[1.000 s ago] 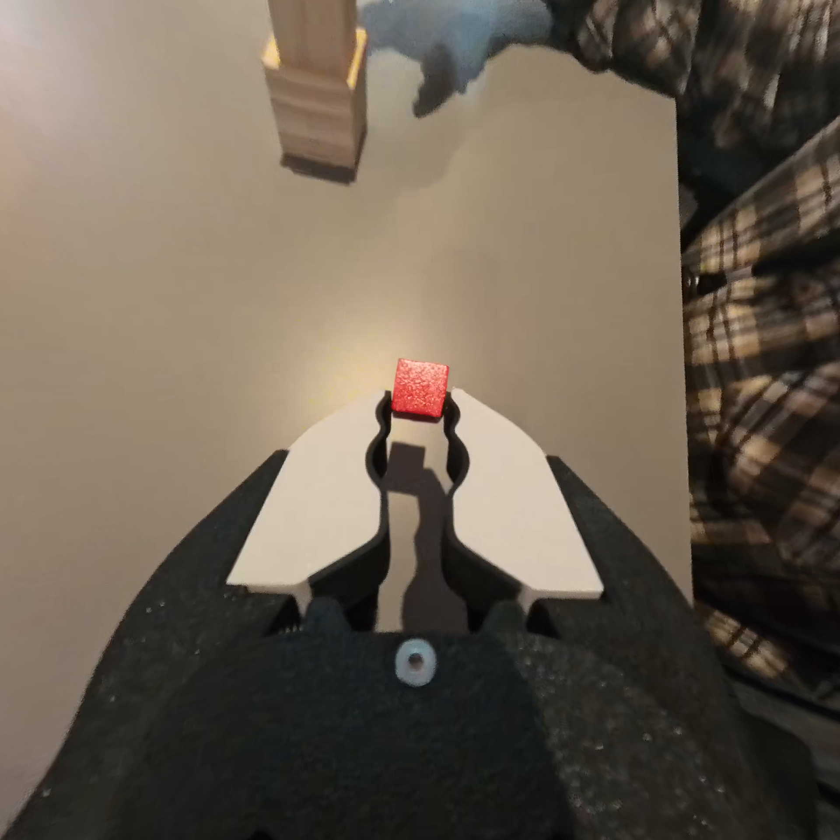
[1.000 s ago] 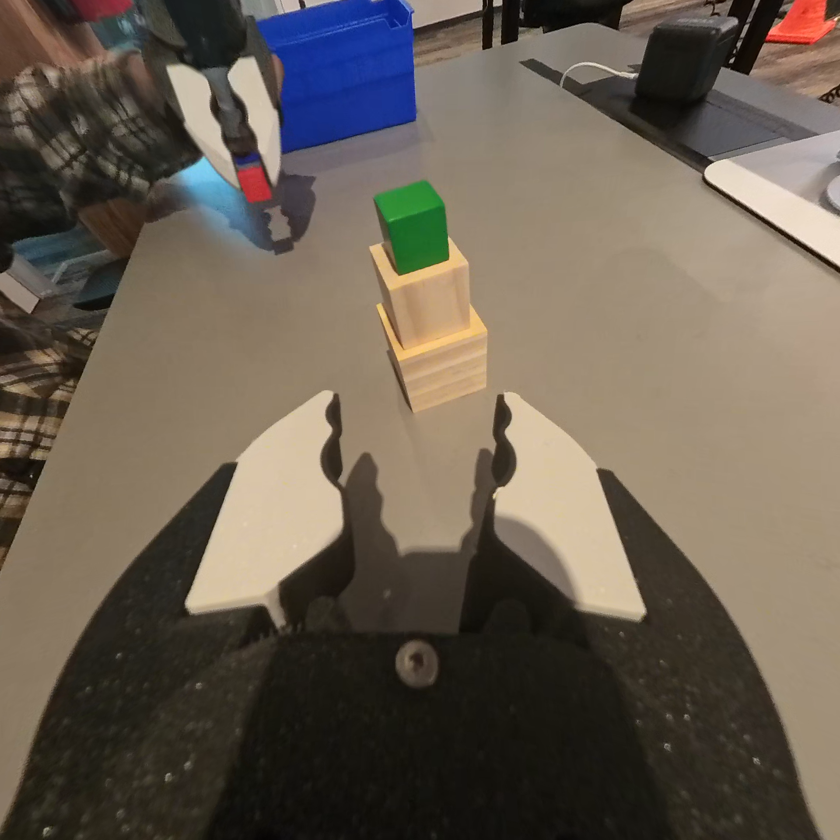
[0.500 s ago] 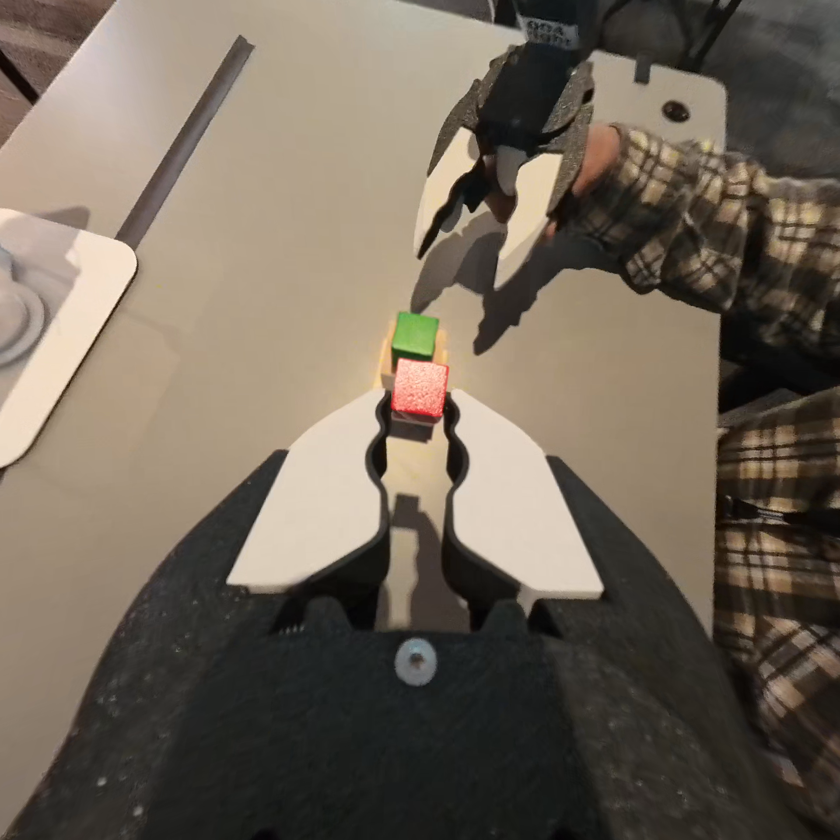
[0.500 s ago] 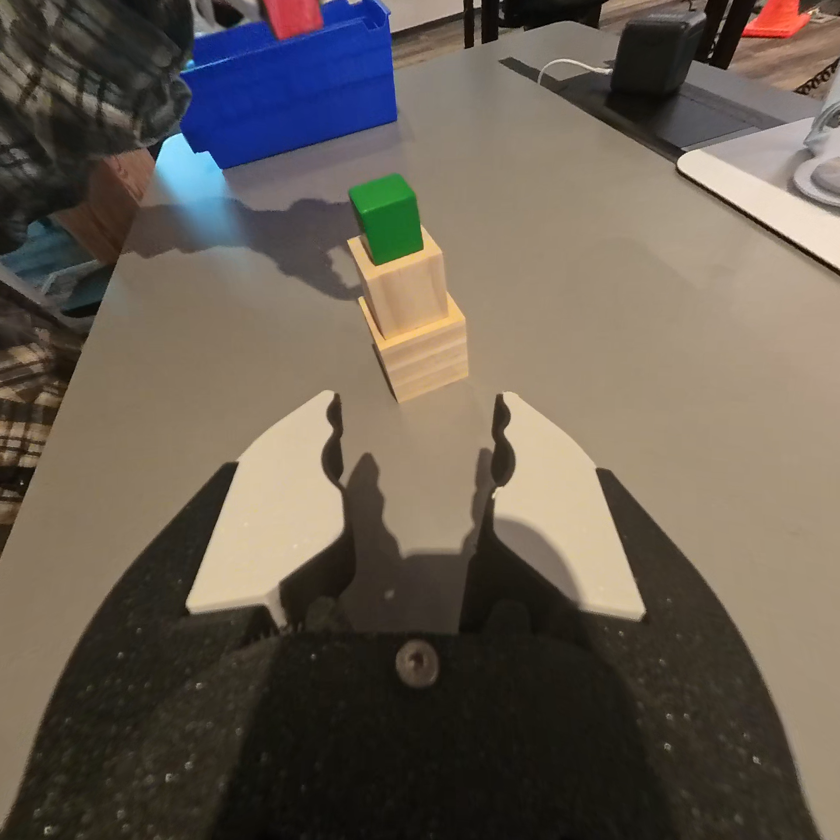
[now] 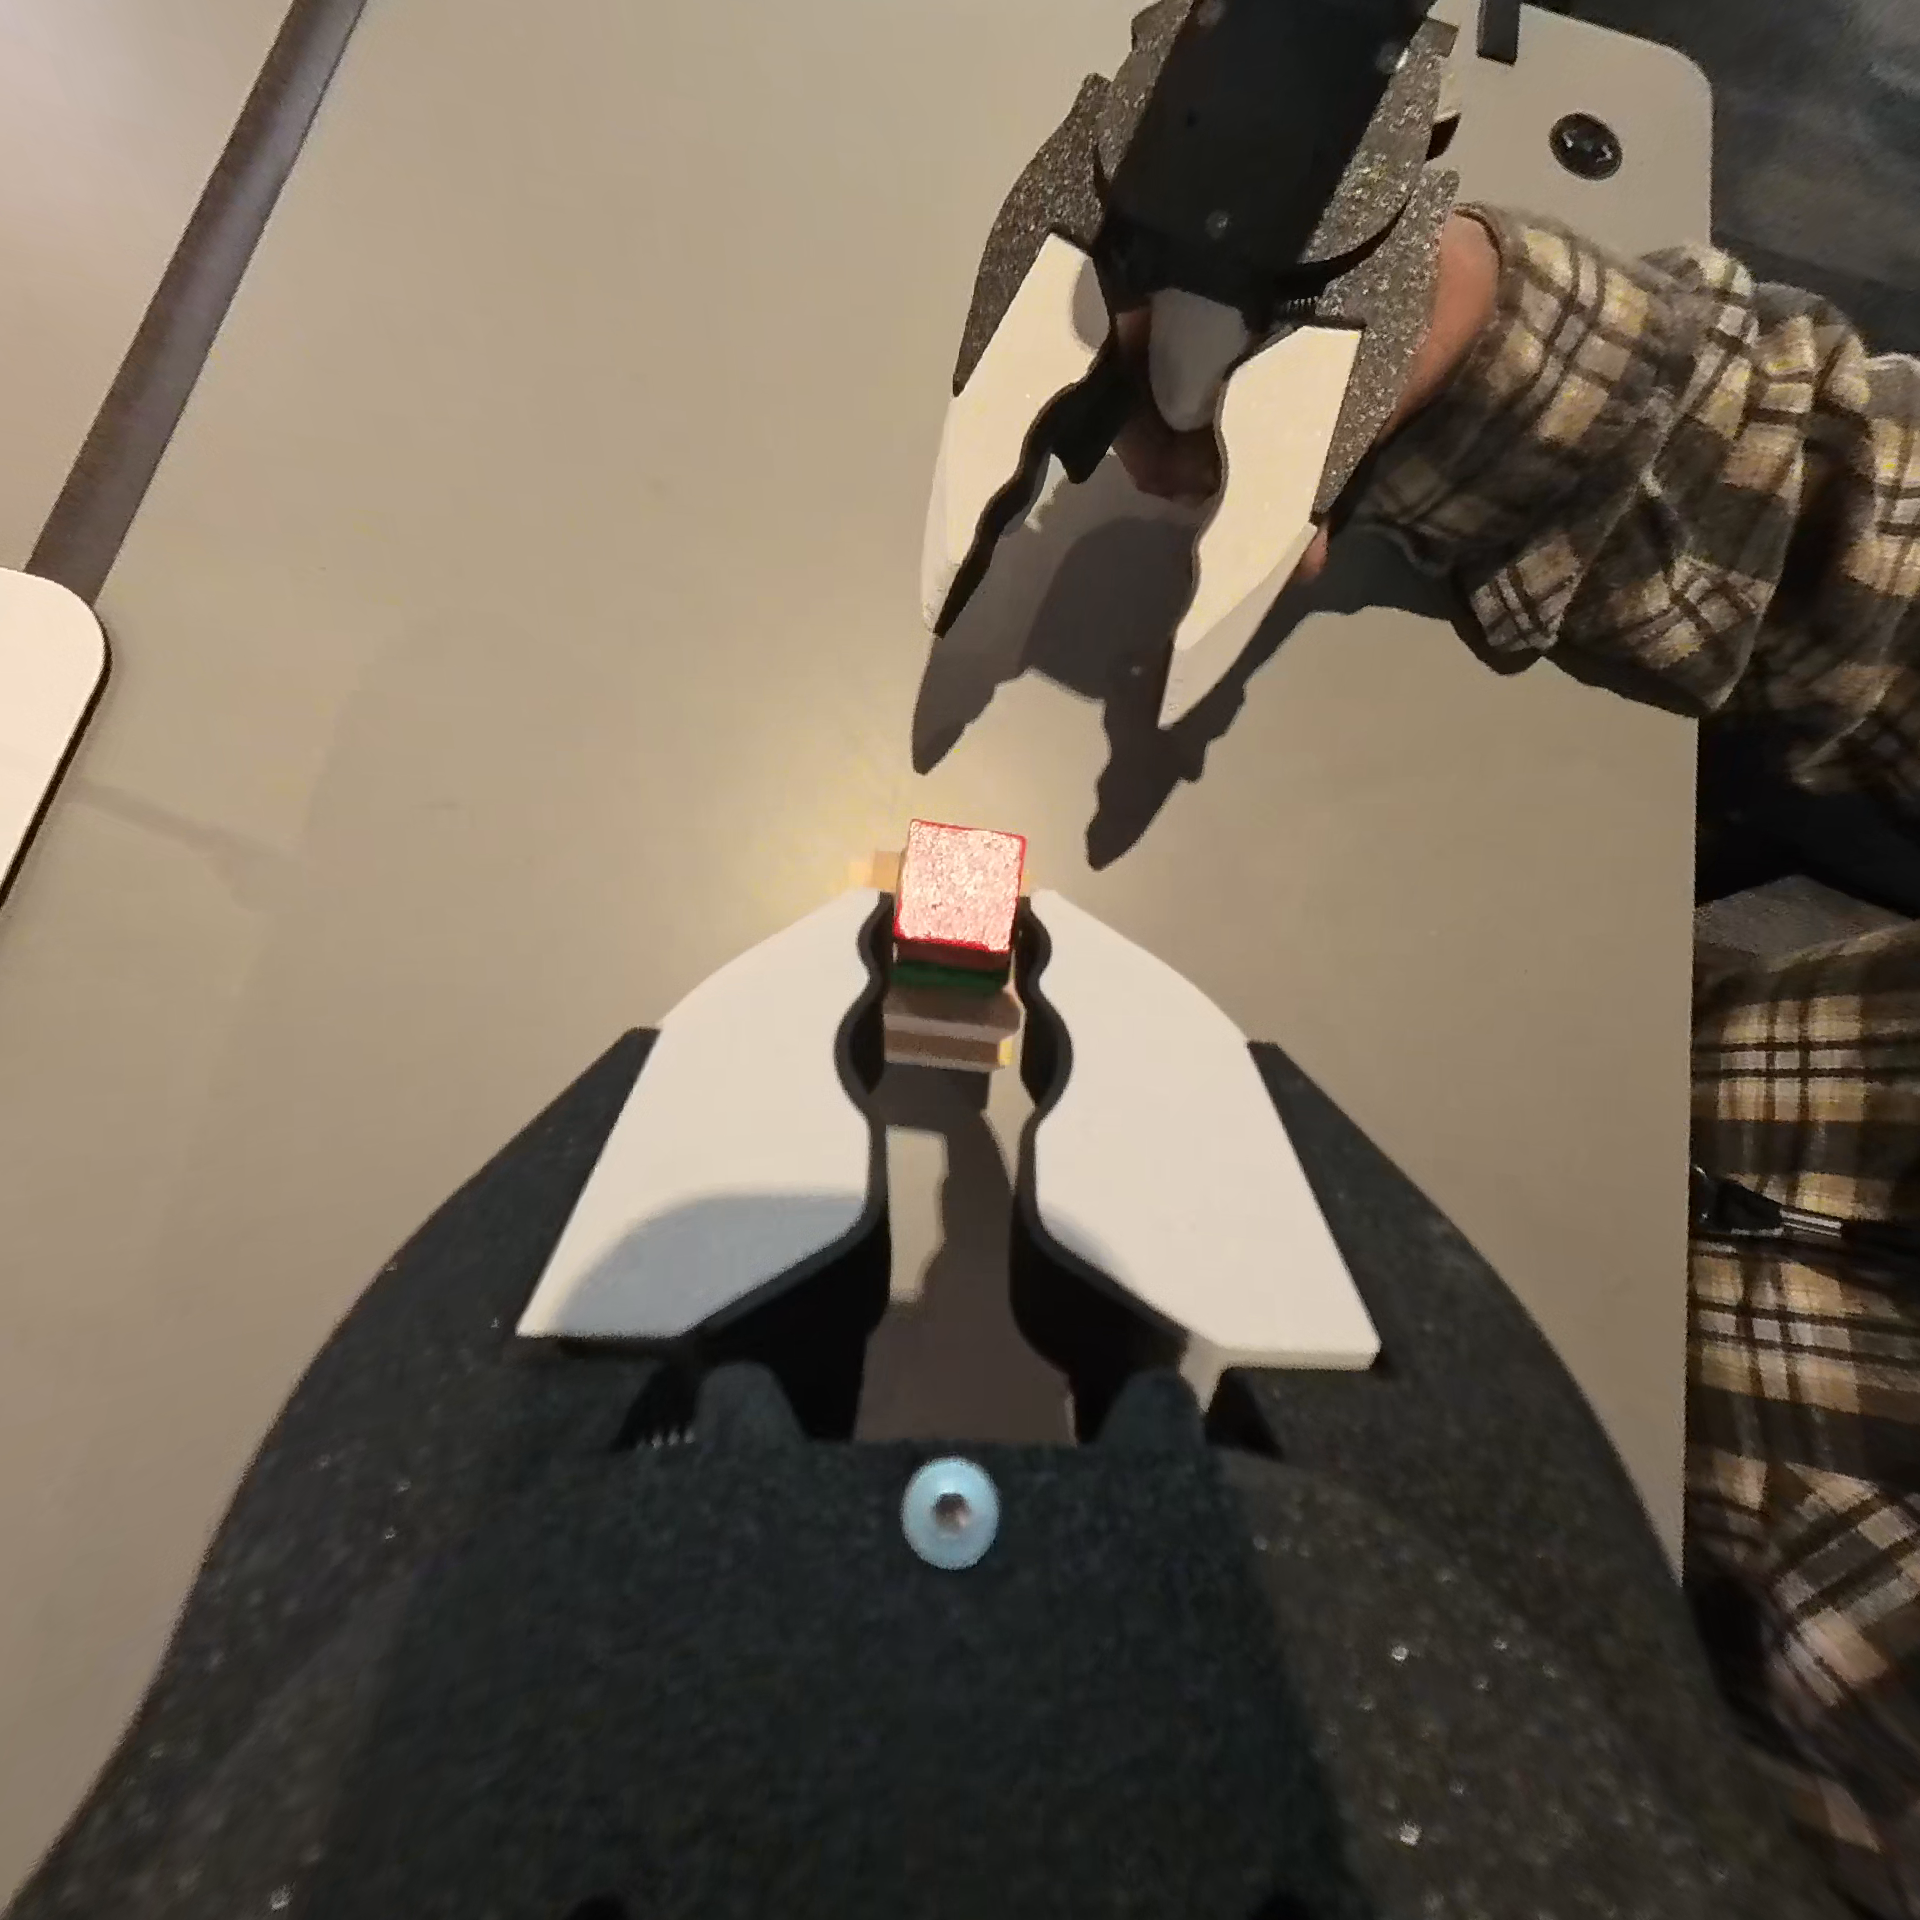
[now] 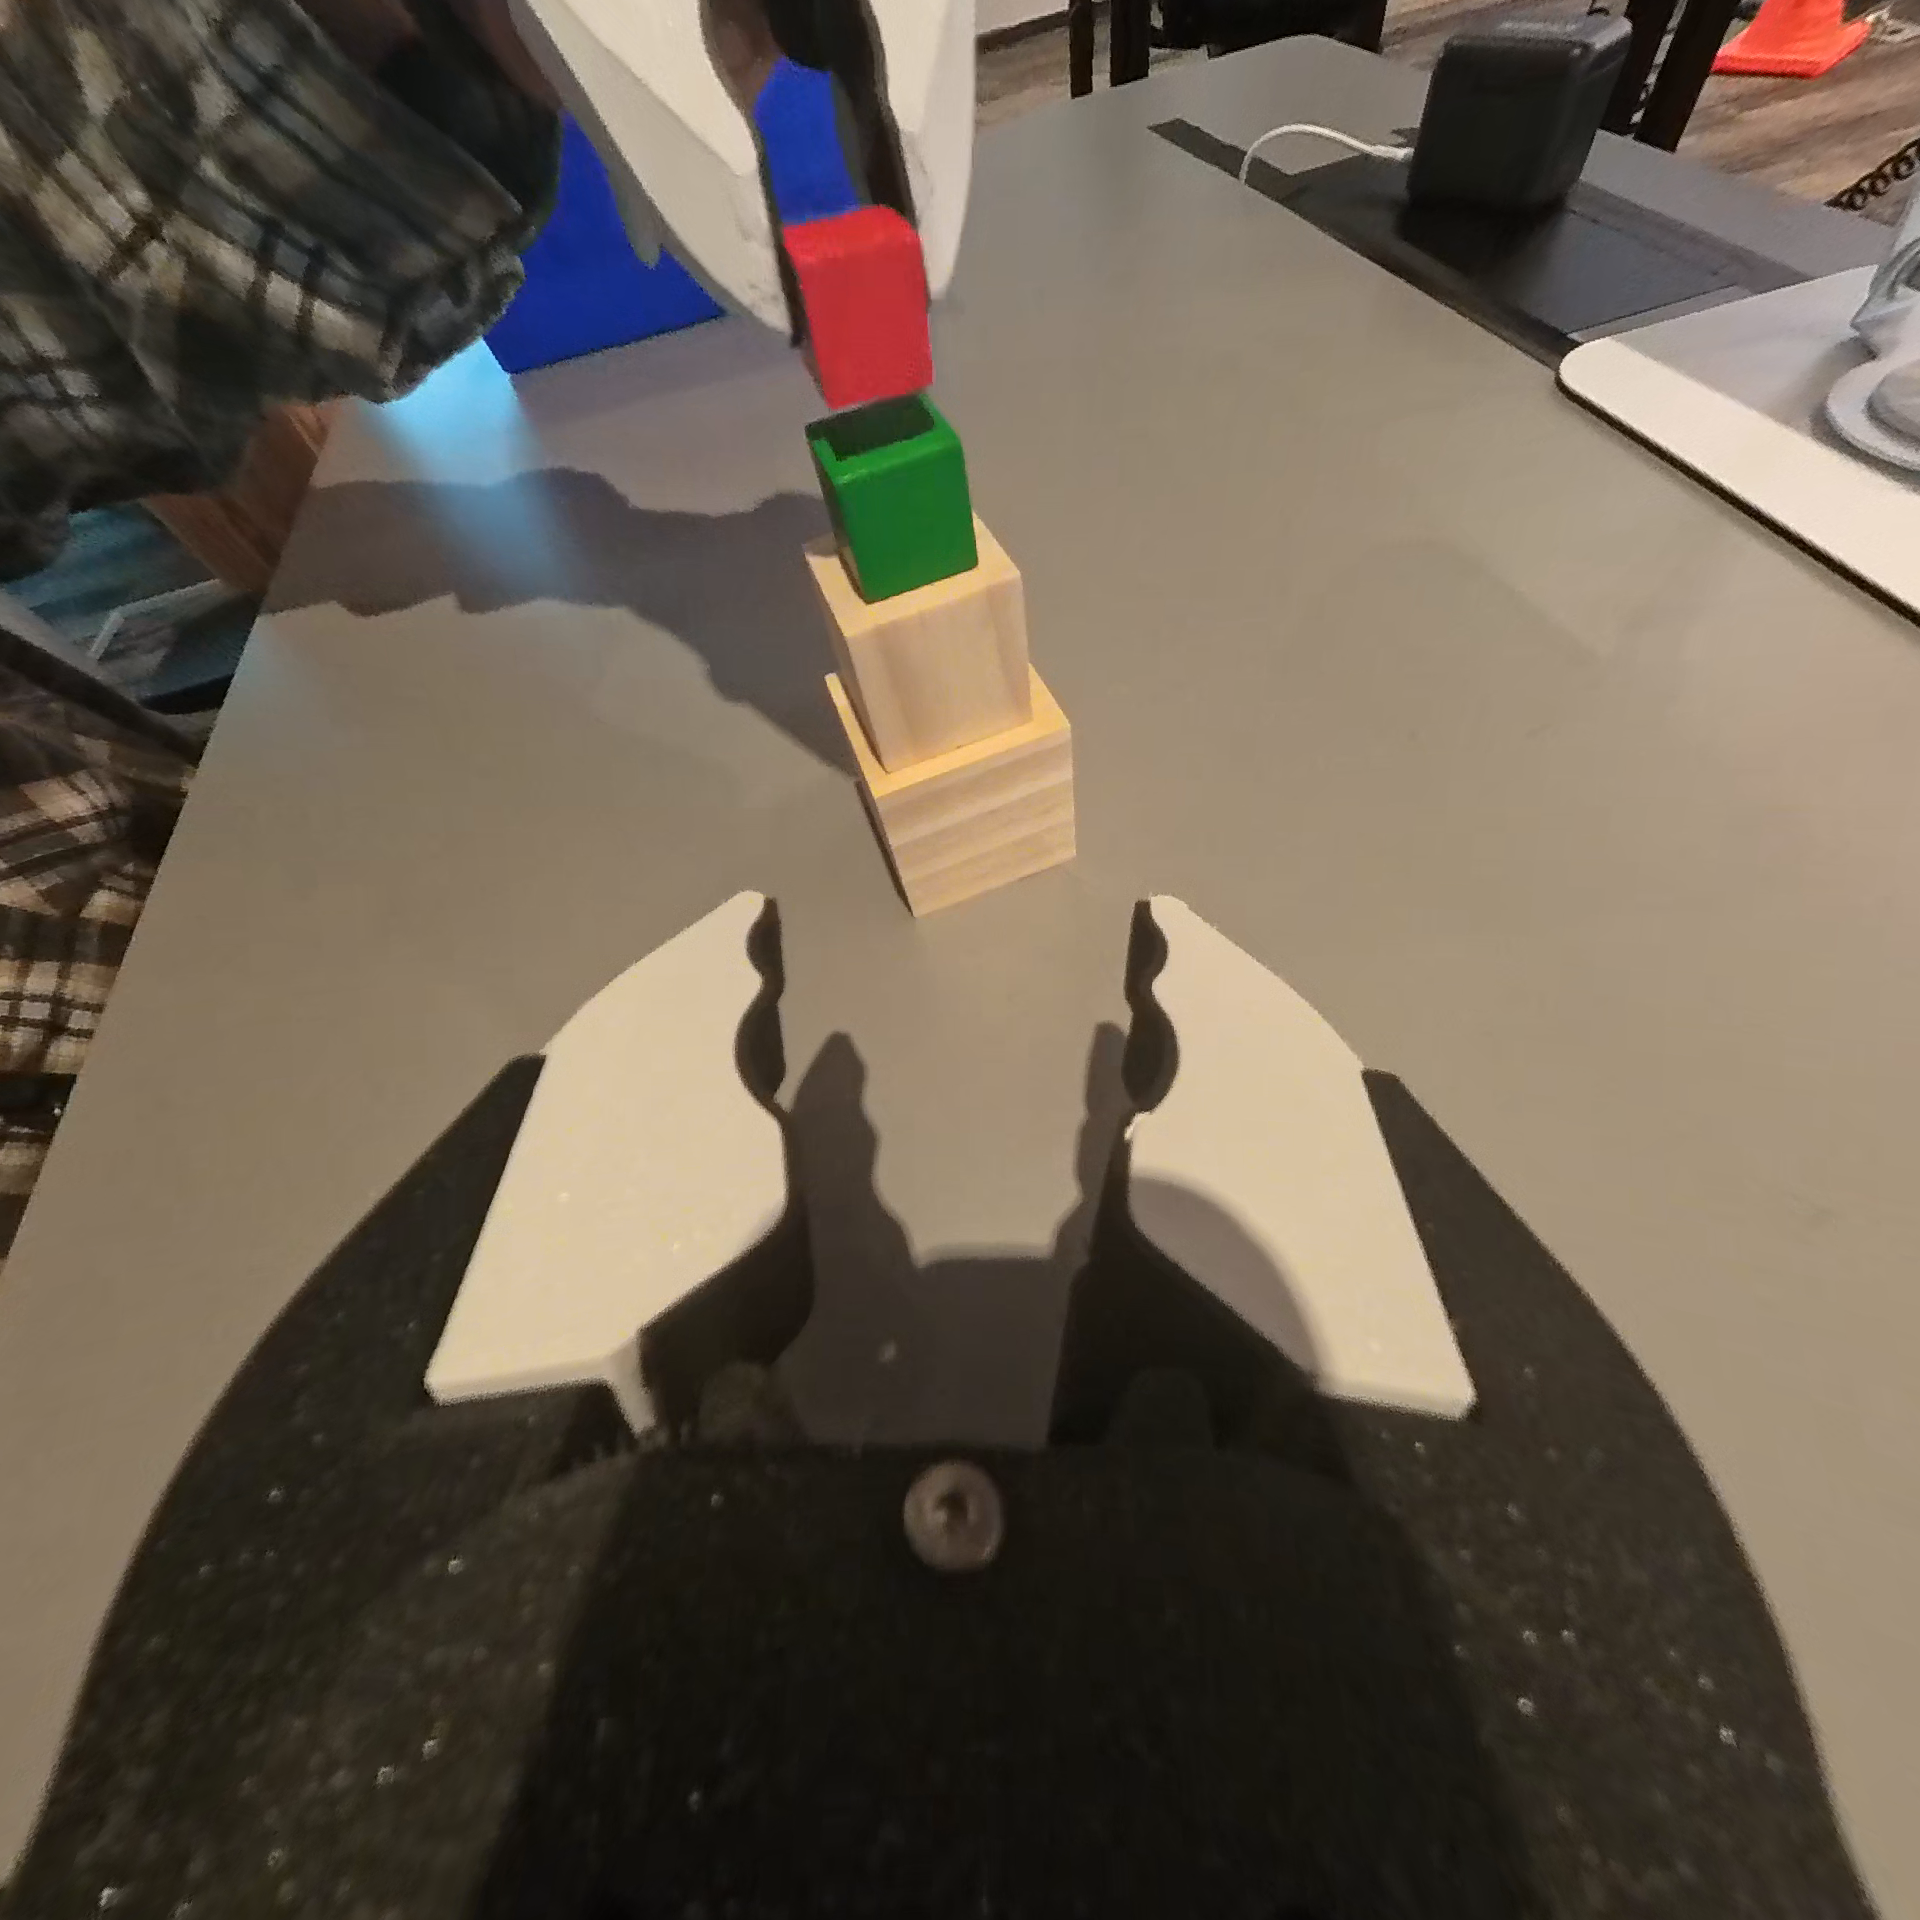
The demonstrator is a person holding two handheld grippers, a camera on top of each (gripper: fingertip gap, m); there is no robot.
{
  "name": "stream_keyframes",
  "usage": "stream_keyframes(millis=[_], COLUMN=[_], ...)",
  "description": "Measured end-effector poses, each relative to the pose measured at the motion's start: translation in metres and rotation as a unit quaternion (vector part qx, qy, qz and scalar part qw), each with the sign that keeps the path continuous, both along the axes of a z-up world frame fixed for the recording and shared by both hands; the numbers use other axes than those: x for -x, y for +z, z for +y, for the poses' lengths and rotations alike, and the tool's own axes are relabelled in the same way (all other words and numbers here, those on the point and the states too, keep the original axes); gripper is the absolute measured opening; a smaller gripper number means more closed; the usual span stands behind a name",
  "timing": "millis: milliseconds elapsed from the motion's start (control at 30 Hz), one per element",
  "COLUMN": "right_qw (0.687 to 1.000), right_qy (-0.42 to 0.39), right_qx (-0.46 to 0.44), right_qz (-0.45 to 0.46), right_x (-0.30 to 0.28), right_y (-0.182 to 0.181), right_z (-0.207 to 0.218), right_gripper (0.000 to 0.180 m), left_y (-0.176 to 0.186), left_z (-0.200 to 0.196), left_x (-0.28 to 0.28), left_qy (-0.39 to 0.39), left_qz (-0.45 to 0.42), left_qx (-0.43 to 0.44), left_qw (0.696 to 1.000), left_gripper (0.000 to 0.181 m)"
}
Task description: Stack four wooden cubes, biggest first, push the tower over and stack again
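Observation:
A tower stands on the grey table [image 6: 1455,675]: a big plain wooden cube [image 6: 982,816] at the bottom, a smaller plain cube [image 6: 935,660] on it, a green cube [image 6: 899,509] on top. My left gripper [image 5: 954,914] is shut on a small red cube [image 5: 958,885] and holds it just above the green cube [image 5: 940,975], slightly tilted; it shows from the side in the right wrist view [image 6: 862,301]. My right gripper [image 6: 954,920] is open and empty, low over the table just in front of the tower; it also shows in the left wrist view [image 5: 1039,800].
A blue bin [image 6: 613,260] stands at the far left of the table. A black box [image 6: 1507,125] with a white cable sits on a dark mat at the far right. A white tray [image 6: 1745,457] lies at the right edge. A plaid sleeve [image 6: 229,208] reaches in from the left. My hands' fingertips stand some 11 cm from each other.
My left gripper has carried the red cube over and down until it is right above the green cube. My right gripper has stayed open in front of the tower.

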State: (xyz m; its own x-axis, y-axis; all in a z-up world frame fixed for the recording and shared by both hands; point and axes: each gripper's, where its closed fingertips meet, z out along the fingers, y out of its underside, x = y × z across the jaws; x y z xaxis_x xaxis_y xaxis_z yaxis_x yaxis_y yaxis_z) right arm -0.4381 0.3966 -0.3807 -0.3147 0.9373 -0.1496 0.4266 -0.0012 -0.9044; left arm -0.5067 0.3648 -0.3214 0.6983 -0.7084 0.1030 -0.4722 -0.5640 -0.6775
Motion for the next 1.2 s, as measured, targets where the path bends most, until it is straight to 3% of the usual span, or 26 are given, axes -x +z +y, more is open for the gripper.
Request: stream_keyframes(millis=[733,1000,1200], right_qw=[1.0,1.0,0.992], right_qy=[0.002,-0.01,-0.104], right_qx=[0.004,0.003,0.006], right_qz=[-0.001,-0.001,-0.077], right_x=[0.0,-0.001,-0.007], right_y=[-0.001,0.0,-0.013], right_z=[-0.001,0.003,0.028], right_gripper=[0.064,0.068,0.068], left_y=[-0.008,0.017,0.045], left_z=[0.0,-0.009,-0.076], left_x=[-0.003,0.021,0.082], left_qy=[-0.013,0.016,0.125], left_qz=[0.002,-0.005,-0.046], left_qx=[0.002,-0.043,-0.14], left_qw=[1.0,0.999,0.981], left_gripper=[0.024,0.053,0.073])
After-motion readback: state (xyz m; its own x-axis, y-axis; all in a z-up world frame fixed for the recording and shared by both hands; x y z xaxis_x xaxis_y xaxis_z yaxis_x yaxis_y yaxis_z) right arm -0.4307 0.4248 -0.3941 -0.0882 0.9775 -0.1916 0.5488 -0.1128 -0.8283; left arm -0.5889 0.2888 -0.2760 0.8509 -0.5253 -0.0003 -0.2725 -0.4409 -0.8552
